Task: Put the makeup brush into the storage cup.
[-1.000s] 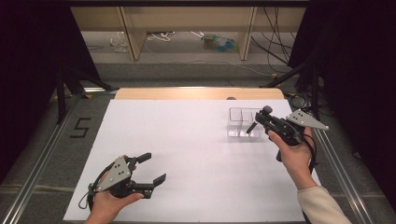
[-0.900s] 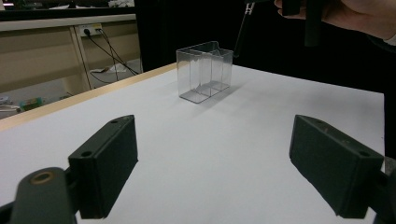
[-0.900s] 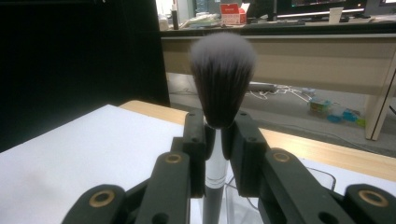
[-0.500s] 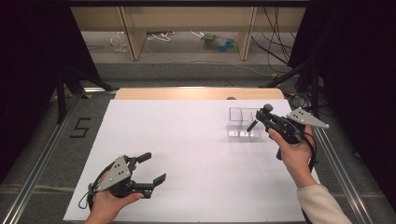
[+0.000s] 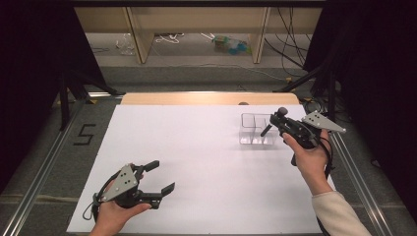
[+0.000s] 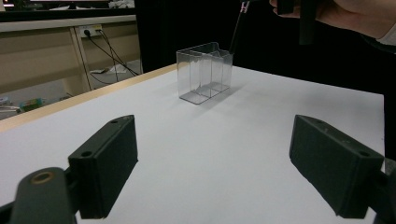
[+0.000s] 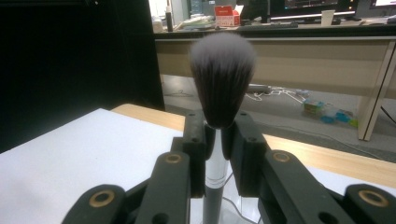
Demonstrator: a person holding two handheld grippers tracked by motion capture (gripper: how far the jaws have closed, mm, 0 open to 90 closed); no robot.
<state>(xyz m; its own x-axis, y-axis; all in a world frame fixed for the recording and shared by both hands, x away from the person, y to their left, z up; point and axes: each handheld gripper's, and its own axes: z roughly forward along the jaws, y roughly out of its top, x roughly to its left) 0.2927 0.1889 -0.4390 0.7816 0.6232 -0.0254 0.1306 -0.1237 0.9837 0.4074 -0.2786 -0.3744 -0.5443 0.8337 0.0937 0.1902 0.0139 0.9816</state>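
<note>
A makeup brush [image 7: 223, 79] with dark, grey-tipped bristles stands upright between the jaws of my right gripper [image 7: 215, 135], which is shut on its silver ferrule. In the high view the right gripper [image 5: 278, 122] hovers just right of a clear plastic organizer [image 5: 255, 129] with dividers, and the brush [image 5: 282, 111] has its thin handle slanting down over the box's near right corner. My left gripper [image 5: 162, 175] rests low at the front left of the white table, open and holding nothing. Ahead of it, the organizer [image 6: 204, 72] stands with the brush handle [image 6: 236, 30] above it.
The white table sheet [image 5: 196, 147] has a wooden strip [image 5: 206, 98] along its far edge. Metal rails [image 5: 44, 162] run along both sides, with a "5" marked on the floor at left. Wooden desk legs and cables stand beyond the far edge.
</note>
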